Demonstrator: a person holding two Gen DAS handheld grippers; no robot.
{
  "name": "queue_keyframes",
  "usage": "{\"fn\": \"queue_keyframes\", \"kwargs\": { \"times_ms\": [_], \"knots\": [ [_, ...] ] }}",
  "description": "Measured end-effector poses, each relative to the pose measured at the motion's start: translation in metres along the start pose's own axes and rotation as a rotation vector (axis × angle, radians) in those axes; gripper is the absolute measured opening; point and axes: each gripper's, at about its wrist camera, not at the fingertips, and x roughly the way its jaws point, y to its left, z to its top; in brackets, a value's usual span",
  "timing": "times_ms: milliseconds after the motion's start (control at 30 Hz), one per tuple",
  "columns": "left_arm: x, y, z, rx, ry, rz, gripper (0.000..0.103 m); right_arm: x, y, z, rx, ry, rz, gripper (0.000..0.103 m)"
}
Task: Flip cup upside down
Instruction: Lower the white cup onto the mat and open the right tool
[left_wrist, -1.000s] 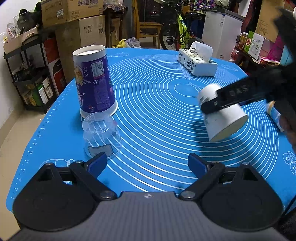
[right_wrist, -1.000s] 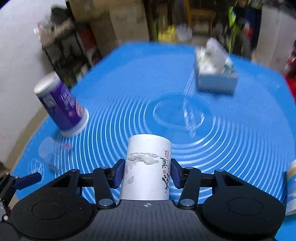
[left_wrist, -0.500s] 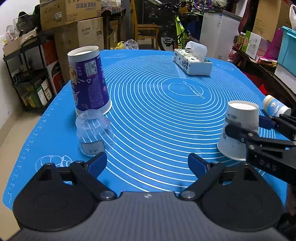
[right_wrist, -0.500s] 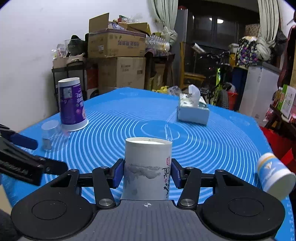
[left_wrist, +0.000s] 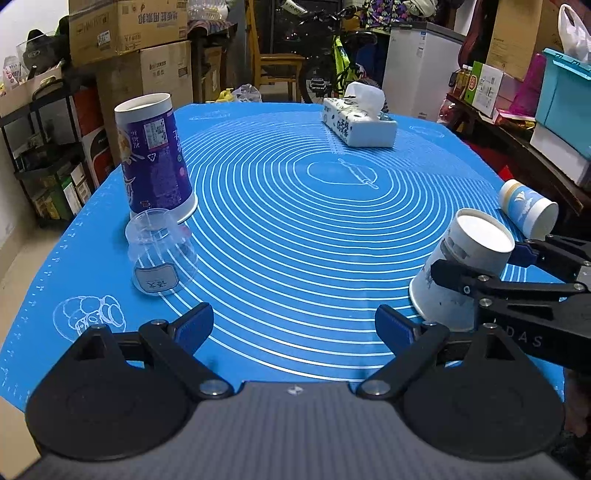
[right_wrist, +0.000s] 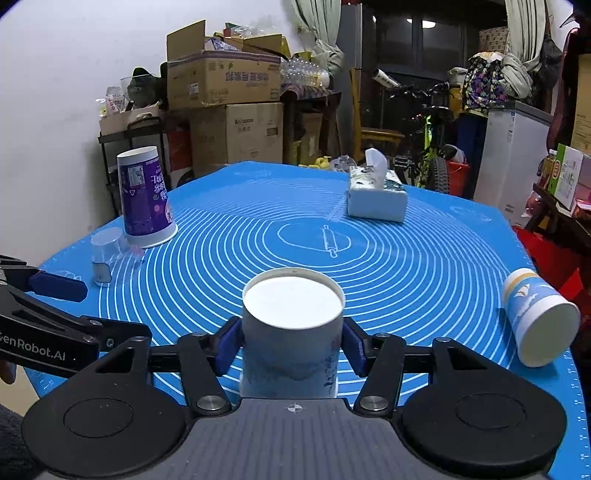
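1. The right tongs (right_wrist: 291, 341) clamp the white paper cup (right_wrist: 292, 325) around its wall, base upward and wide mouth down near the blue ringed mat (right_wrist: 406, 266) on the worktop, probably to set it down inverted; whether the mouth touches is unclear.
2. The left tongs (left_wrist: 295, 325) hang wide open and empty at the near edge.
3. An inverted purple paper cup (left_wrist: 155, 162) and an inverted clear plastic cup (left_wrist: 160, 254) stand far left, a tissue box (left_wrist: 360, 122) far, and a blue-and-white cup (right_wrist: 537, 317) lies right; none crowds the landing spot.

The left camera sits low at the near edge of the round blue mat (left_wrist: 332, 229), looking across it. The right camera looks the same way. Both see the white tissue box (left_wrist: 360, 123) (right_wrist: 376, 201).
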Motion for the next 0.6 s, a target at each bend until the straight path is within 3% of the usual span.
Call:
{"fn": "queue_keyframes", "kwargs": {
  "times_ms": [67, 267, 600],
  "knots": [
    [-0.003, -0.002, -0.001, 0.001, -0.006, -0.005, 0.094, -0.006, -0.001, -0.001, 0.005, -0.007, -0.006, 0.081],
    [-0.017, -0.011, -0.009, 0.01, -0.026, -0.009, 0.094, -0.042, -0.012, -0.011, 0.07, -0.056, -0.017, 0.093],
    [-0.035, -0.031, -0.029, 0.05, -0.048, -0.029, 0.094, -0.079, -0.013, -0.038, 0.057, -0.037, -0.071, 0.096]
  ]
}}
